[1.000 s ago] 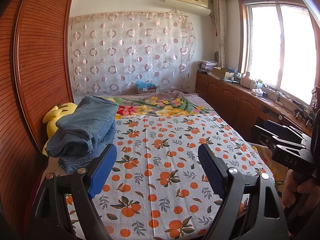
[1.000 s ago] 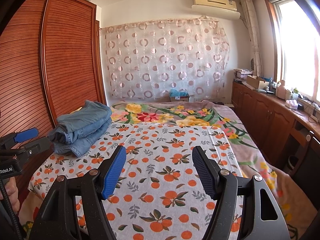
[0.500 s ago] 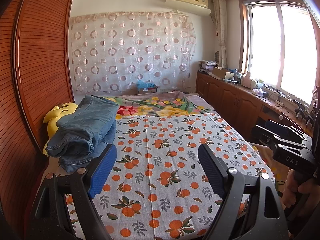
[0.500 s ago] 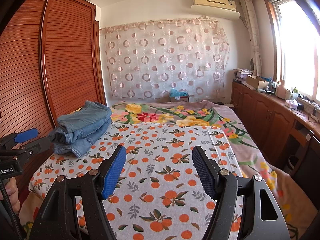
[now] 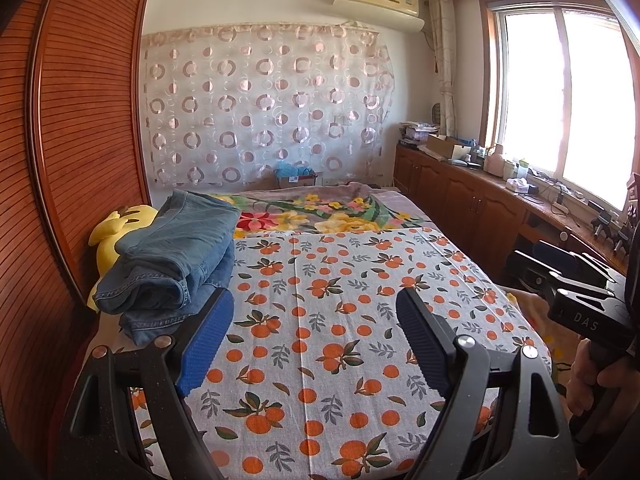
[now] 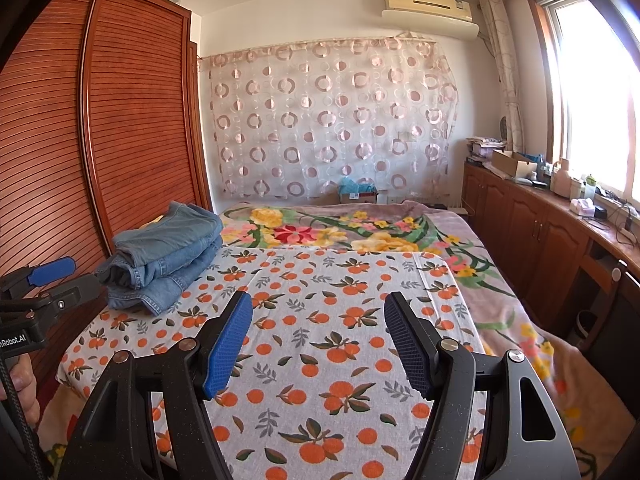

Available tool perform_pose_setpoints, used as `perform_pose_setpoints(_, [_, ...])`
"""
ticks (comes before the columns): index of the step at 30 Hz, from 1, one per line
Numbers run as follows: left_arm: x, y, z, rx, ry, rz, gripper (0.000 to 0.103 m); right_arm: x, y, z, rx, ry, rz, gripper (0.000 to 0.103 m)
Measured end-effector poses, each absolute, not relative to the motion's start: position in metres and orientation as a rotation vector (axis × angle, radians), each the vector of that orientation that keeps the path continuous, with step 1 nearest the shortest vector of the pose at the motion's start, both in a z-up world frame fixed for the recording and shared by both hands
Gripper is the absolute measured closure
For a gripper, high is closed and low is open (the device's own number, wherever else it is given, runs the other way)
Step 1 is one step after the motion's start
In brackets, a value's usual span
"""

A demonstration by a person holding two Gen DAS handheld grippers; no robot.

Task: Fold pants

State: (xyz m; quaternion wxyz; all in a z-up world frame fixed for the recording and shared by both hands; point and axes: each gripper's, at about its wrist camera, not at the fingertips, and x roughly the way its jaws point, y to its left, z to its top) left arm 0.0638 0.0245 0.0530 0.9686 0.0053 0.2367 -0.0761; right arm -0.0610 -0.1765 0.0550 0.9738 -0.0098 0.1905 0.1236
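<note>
Bed [image 5: 328,364], covered by an orange-print sheet [image 6: 320,320] over a flowered blanket [image 6: 320,232]; a slatted wooden wardrobe [image 5: 80,140] stands along its left side. The middle of the sheet, in front of both grippers, lies bare.

Pants [image 5: 176,256] — blue denim, folded into a stack of two or more pieces — rest at the left edge of the bed, close to the wardrobe and partly on a yellow plush toy [image 5: 116,232]. The stack looks finished rather than waiting to be folded, though whether another pair lies out of view cannot be told.

Left gripper [image 5: 312,340]: jaws spread wide, nothing between the blue pads; its left pad stands just in front of the stack's near corner in its own view, apparently not touching. Right gripper [image 6: 318,344]: jaws likewise parted and empty, aimed at the open sheet, well apart from the denim.

Risks, as judged from this layout. The stack sits on a soft, uneven base at the bed's edge, so a nudge from the left pad could tip it toward the gap by the wardrobe. A pinch at the top layer alone would drag the folds open — heavy denim slides on itself. Either gripper closing low could catch the sheet instead and wrinkle the work surface.
</note>
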Motion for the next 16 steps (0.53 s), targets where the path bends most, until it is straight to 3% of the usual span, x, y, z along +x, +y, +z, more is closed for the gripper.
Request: perform_pose_setpoints(16, [0.0636, 0.0242, 0.0531, 0.01, 0.478, -0.154, 0.019, -0.0609, -0.175, 0.0538, -0.015, 0.383, 0.247, 0.033])
